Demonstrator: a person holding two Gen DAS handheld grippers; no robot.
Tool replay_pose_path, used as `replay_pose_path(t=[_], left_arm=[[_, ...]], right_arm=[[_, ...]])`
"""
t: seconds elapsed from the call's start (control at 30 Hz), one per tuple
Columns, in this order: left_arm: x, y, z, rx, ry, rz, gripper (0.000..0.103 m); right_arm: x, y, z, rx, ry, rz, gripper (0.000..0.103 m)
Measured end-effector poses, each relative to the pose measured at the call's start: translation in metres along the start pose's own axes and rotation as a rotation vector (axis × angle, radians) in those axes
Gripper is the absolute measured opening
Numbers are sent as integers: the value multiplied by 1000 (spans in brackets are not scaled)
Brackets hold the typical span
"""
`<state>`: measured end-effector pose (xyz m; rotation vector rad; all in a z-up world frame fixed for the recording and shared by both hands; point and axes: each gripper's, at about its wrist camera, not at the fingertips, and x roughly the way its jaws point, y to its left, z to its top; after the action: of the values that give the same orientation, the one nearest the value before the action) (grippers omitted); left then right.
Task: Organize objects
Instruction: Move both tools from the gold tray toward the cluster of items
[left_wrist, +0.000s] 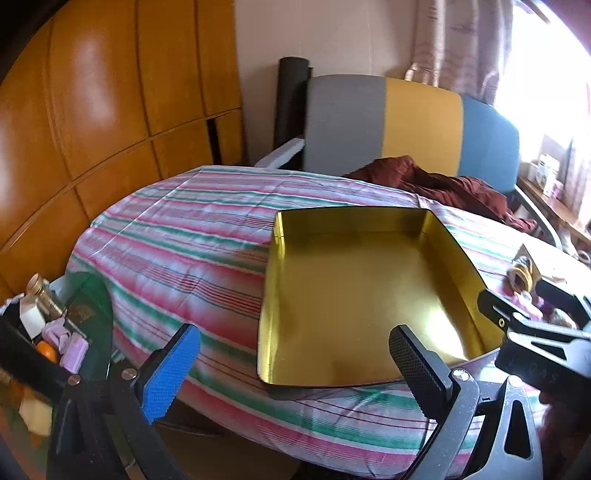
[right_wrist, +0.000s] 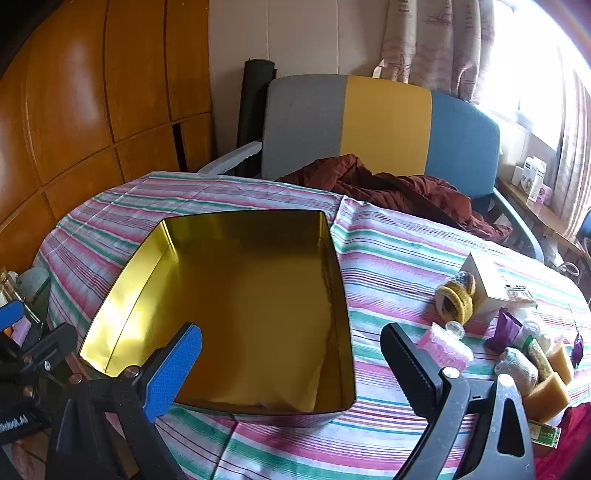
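Home room, wooden wardrobe (right_wrist: 92, 92), curtains (right_wrist: 436, 40), striped tablecloth (right_wrist: 399, 240), armchair (right_wrist: 384, 129)

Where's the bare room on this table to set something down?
The gold tin is empty inside. Bare striped cloth lies between the tin and the brown garment, and left of the tin. It is crowded on the right, around the white box and sponges.
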<state>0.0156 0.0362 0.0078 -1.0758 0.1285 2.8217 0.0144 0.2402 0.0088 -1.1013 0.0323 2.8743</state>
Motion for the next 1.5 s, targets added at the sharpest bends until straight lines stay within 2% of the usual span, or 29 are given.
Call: replay_pose_path(t=[0.2,0.37,0.53,0.8,0.93,1.1,1.23,1.33,1.5], left_arm=[[1,-12,-2,47,3,-10,103],[4,-13,-4,34,21,-87,103],[9,-20,-7,49,50,-128,103],[19,-43,-15,122,113,-216,103],[20,-52,-11,142,117,-243,103],[27,-62,-2,136,156,-329,103],[25,-87,4,201,144,-361,103],[26,-108,9,242,153,-412,103],[30,-158,21,344,140,-463,102]], right_arm=[[-1,-8,-3,8,-1,-6,99],[-3,-17,-4,10,-10,-7,99],[-3,-29,-6,40,-12,-8,99],[1,-52,-11,94,12,-39,99],[2,-68,-16,122,26,-63,99],[-3,-100,-24,174,39,-95,99],[-19,-140,-35,233,56,-144,99],[-35,-172,-43,274,61,-204,99],[-63,-225,-57,376,74,-288,99]])
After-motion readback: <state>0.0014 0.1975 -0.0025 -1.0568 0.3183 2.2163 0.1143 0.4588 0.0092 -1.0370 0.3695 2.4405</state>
